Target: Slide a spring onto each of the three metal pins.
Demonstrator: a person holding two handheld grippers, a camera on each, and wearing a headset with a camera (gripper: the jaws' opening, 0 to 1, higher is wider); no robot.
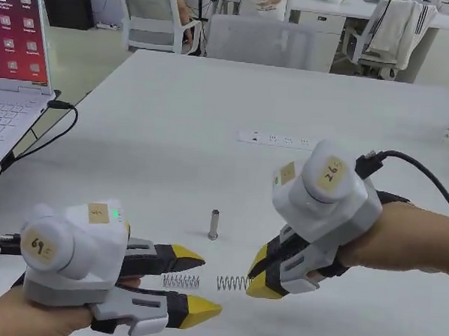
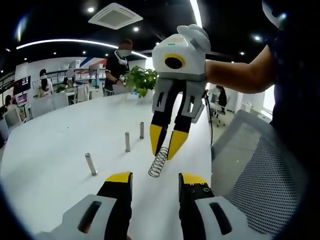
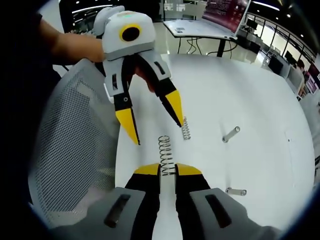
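My right gripper is shut on one end of a small coil spring, which sticks out level over the white table toward my left gripper. The left gripper is open, with a second spring lying on the table between its yellow tips. One short metal pin stands upright just beyond both. In the left gripper view, three pins stand in a row left of the held spring. The right gripper view has the held spring, the loose spring and two pins.
An open laptop with a black cable sits at the table's left edge. A white power strip lies past the pin. Office chairs stand beyond the far edge, and a mesh chair is close behind me.
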